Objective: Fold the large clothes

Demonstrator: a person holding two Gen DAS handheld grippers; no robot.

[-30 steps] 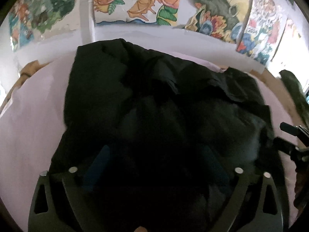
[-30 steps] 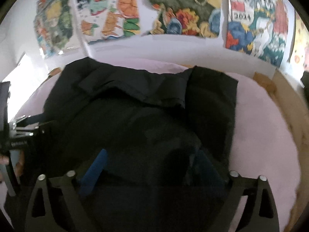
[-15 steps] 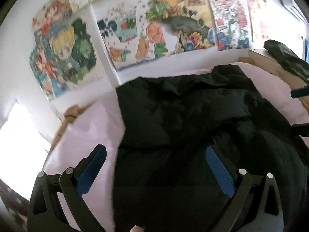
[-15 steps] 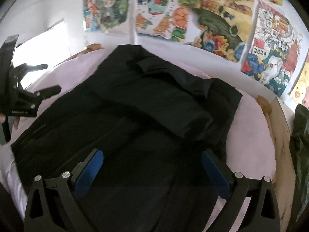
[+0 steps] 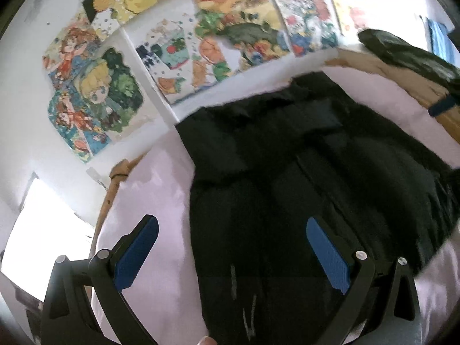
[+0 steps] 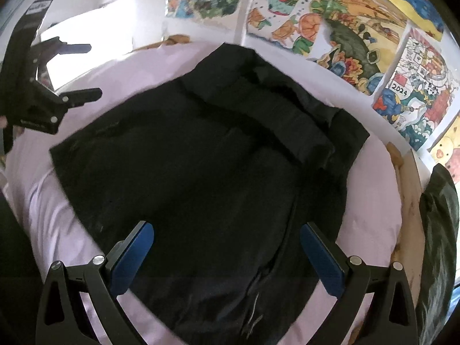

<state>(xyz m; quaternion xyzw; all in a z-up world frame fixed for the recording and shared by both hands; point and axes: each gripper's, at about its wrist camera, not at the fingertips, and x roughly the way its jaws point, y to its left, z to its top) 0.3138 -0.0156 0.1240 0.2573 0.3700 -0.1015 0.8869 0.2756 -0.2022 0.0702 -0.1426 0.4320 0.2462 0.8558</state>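
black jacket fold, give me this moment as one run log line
left gripper: open, above jacket edge | right gripper: open, holding nothing | black jacket: lying partly folded on pink bedsheet | other dark garment: right, on wooden edge

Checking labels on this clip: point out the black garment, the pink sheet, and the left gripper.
black garment (image 6: 201,178), right wrist view, middle of its body.
pink sheet (image 6: 371,201), right wrist view, bare patch right of the garment.
left gripper (image 5: 230,256), left wrist view, midway between its fingertips.
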